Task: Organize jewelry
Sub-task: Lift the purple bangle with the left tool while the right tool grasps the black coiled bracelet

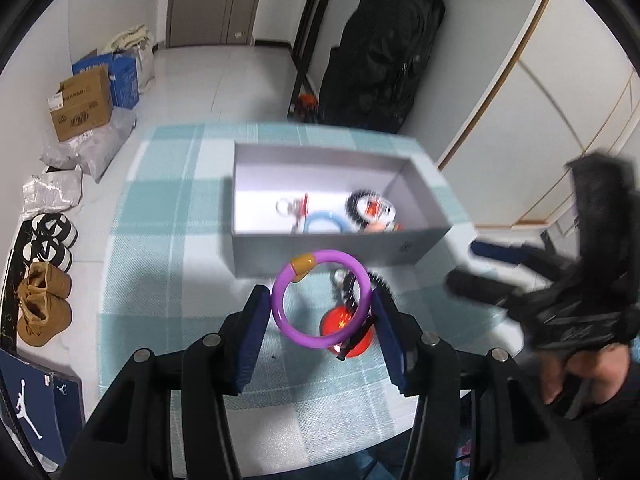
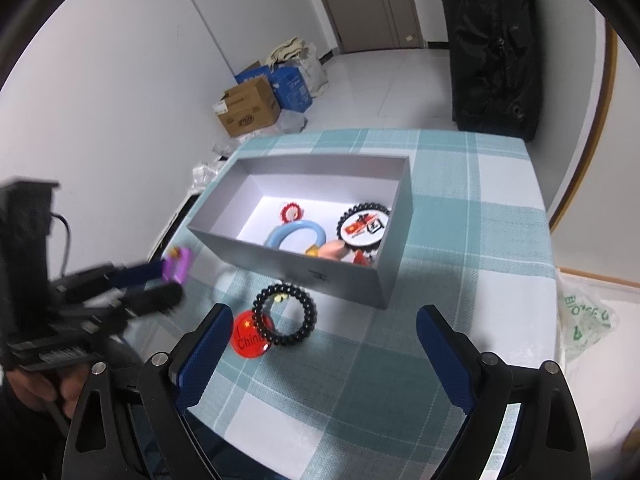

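My left gripper (image 1: 320, 320) is shut on a purple bangle (image 1: 280, 312) with a gold band and holds it above the table, just in front of the grey box (image 1: 320, 252). It also shows in the right wrist view (image 2: 176, 266). The box (image 2: 304, 268) holds a blue bangle (image 2: 294, 232), a round black-rimmed badge (image 2: 363, 226) and a small red badge (image 2: 290, 212). A black bead bracelet (image 2: 285, 314) lies on the table over a red China badge (image 2: 248, 340). My right gripper (image 2: 324, 344) is open and empty, just short of the bracelet.
The table has a teal and white checked cloth (image 2: 460, 240). On the floor to the left stand cardboard boxes (image 1: 80, 100), plastic bags and shoes (image 1: 44, 308). A black bag (image 1: 384, 48) stands behind the table. A green-printed plastic bag (image 2: 584, 320) lies to the right.
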A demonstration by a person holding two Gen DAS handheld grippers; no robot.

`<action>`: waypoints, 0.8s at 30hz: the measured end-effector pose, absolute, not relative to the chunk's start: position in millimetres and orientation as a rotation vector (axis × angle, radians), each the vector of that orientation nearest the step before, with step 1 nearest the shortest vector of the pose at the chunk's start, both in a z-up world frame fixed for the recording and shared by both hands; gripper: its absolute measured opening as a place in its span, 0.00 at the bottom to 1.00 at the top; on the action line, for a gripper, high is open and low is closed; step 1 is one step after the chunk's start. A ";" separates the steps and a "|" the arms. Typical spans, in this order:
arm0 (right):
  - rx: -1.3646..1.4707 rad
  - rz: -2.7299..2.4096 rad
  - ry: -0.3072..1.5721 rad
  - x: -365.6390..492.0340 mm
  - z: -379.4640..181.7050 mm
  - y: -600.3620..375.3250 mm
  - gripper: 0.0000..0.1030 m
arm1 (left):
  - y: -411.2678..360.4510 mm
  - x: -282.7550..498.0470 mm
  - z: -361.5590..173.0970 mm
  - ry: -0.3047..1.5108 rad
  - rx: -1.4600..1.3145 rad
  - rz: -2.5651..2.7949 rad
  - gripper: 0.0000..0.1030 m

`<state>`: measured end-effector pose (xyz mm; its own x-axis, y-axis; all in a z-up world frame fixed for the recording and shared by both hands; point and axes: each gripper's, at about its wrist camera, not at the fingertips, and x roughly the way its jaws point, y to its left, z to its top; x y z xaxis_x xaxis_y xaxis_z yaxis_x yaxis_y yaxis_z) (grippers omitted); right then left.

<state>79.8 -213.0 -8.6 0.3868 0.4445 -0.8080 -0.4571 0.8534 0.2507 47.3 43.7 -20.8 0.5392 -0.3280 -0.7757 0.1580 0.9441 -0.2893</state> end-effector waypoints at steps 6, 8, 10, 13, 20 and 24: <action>-0.047 0.604 1.061 78.3 -20.4 -199.1 0.90 | 59.0 45.9 -5.3 0.891 -0.256 -0.284 0.45; -0.063 0.610 1.073 78.4 -25.0 -193.1 0.90 | 65.8 47.0 -2.3 0.877 -0.276 -0.277 0.45; -0.075 0.616 1.087 78.8 -29.6 -187.2 0.89 | 69.6 46.9 1.1 0.864 -0.289 -0.273 0.45; -0.088 0.635 1.104 80.4 -35.8 -178.1 0.84 | 74.5 45.8 3.7 0.851 -0.296 -0.267 0.45; -0.128 0.636 1.138 86.7 -50.6 -159.4 0.73 | 85.9 44.1 5.5 0.834 -0.322 -0.277 0.45; -0.144 0.628 1.130 89.7 -52.0 -152.0 0.70 | 90.0 44.0 5.8 0.834 -0.330 -0.276 0.45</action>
<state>89.7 -152.0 -52.0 0.2759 0.3949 -0.8763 -0.5358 0.8201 0.2009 44.0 90.0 5.8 0.6419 -0.3647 -0.6745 0.1093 0.9142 -0.3902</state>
